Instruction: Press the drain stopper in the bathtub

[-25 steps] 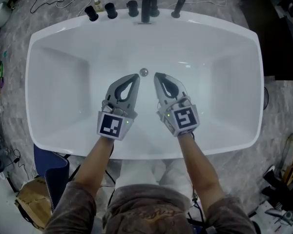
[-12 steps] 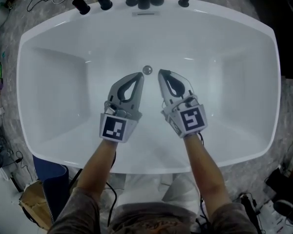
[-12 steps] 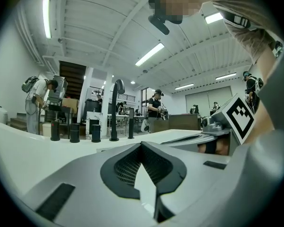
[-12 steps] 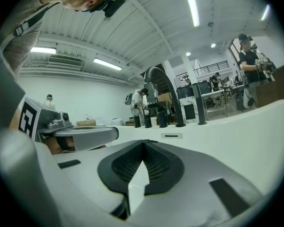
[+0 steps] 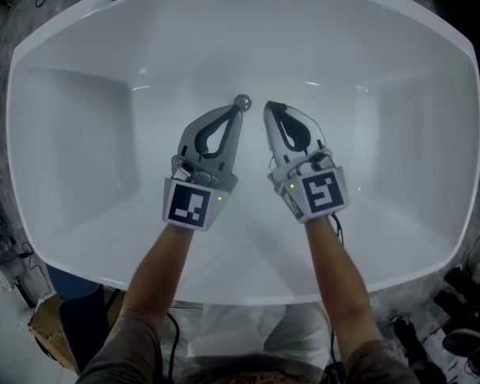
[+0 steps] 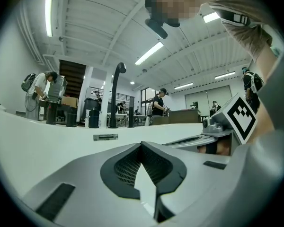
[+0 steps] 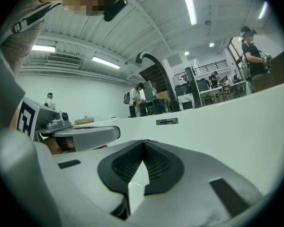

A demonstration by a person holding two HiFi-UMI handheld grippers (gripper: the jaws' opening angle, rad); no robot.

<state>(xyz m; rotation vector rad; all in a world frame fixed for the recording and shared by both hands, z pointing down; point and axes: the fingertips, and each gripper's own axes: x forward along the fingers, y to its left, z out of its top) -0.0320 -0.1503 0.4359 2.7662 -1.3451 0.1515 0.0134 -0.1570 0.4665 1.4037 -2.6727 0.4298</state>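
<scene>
I locate the drain stopper [image 5: 242,102] on the bathtub [image 5: 80,94] floor directly at the far tip of the left hand-held gripper [image 5: 235,114], whose long axis points at it, nearer than the right hand-held gripper [image 5: 270,109]; both sets of jaws are pressed together and empty.

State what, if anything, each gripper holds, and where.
Nothing. The left gripper and right gripper are both shut and empty; the left tip is at the drain stopper.
</scene>
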